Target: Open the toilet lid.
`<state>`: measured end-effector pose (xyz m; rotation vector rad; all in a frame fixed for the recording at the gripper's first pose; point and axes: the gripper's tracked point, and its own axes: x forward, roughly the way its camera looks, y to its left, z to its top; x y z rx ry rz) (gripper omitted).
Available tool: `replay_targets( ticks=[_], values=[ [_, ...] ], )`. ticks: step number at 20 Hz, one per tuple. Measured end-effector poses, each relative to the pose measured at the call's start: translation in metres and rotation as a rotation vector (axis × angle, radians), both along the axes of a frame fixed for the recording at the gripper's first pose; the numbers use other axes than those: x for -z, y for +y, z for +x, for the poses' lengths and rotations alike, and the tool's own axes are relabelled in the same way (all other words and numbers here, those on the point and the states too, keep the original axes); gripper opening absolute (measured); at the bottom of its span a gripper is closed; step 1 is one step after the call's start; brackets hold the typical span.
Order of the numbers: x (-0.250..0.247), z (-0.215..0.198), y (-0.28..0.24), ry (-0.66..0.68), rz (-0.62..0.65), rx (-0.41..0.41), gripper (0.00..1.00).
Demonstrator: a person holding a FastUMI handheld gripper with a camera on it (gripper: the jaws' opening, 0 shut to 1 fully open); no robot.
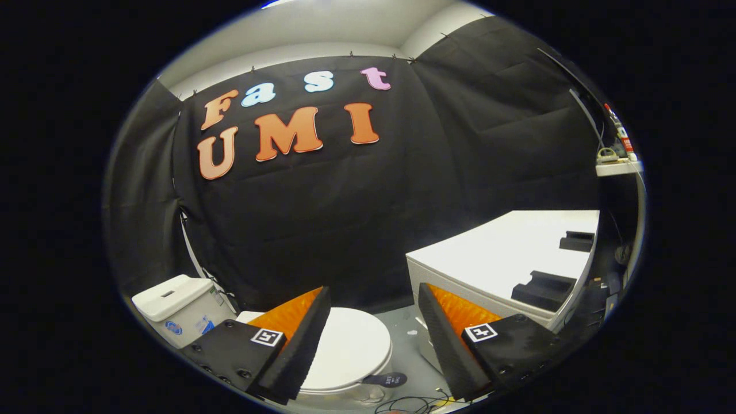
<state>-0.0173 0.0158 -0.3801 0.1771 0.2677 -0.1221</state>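
Gripper (374, 299) fingers spread wide, holding nothing, up above round white plastic toilet lid (351, 348), lid lying flat down; white tank (178, 305) behind.

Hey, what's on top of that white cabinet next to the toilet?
Two dark blocks lie on the white cabinet, one near its front edge, another farther back. The rest of its top looks bare. The gripper is open, touching nothing.

Smooth glossy toilet lid (351, 348); matt cloth wall (345, 230); smooth white tabletop (506, 253).
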Motion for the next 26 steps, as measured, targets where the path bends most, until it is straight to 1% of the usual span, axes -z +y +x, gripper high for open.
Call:
replay_targets(
  ticks=[12, 16, 21, 26],
  values=[
    [0.126, -0.029, -0.026, 0.128, 0.246, 0.189, 0.99],
    [0.168, -0.037, -0.02, 0.197, 0.32, 0.2, 0.98],
    [0.201, -0.043, -0.016, 0.24, 0.407, 0.214, 0.98],
    [0.223, -0.043, -0.021, 0.245, 0.524, 0.279, 0.96]
  ],
)
